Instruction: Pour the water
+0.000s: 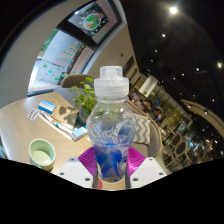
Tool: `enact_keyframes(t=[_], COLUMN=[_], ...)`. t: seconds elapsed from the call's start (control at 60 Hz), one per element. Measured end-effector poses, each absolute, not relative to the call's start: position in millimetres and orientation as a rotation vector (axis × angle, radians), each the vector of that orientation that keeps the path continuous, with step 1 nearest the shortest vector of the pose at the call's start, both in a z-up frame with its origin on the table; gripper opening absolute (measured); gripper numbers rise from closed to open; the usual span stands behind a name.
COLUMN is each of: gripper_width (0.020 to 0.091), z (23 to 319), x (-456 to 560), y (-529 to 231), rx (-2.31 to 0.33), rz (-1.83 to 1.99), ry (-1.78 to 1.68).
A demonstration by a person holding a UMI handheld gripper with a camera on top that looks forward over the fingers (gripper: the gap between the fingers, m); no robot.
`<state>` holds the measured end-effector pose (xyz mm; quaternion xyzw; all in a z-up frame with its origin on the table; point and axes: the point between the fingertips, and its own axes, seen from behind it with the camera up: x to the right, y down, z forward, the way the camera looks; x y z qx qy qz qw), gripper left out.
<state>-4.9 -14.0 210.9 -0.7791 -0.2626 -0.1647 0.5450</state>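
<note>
Tongs (111, 166) closed on the water bottle (109, 125): both pink pads (88, 158) press against its lower body, one at each side, no gap visible. Bottle is clear plastic, upright, white cap (111, 81) still screwed on. Blue-tinted water sits low in it, around pad level; upper part looks empty. Bottle fills the middle of the view and blocks whatever lies directly ahead of the tongs.

Left of the fingers, lower down: a pale green cup (42, 152) on the desk (20, 118), open top facing up, well apart from the bottle. Cannot tell if anything is in it.

Further out on the desk, beyond the cup: a blue-and-white packet or box (48, 108) and some small clutter beside it, too small to identify. A green leafy plant (87, 97) sits just behind the bottle's left shoulder, partly hidden by it.

Right of the bottle: a railing or chair backs (165, 128), dim, hard to tell which.

Background: large illustrated posters (75, 35) on the wall above the desk, dark ceiling with spot lights (173, 10).
</note>
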Motion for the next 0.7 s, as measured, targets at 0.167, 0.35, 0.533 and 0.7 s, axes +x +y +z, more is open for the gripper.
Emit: enact_keyframes(t=[0.167,0.35,0.533,0.7], gripper_width=[0.0364,0.0364,0.0371,0.0481], z=[155.9,93.2,57.2,58.7], x=[9.2,27.3,35.4,37.5], y=[-0.1,9.2,3.1,-0.9], rx=[-1.959,-2.043,-2.046,-2.016], rz=[-0.054,0.112,0.130,0.131], ry=[-0.409,-0.264,-0.237,-0.215])
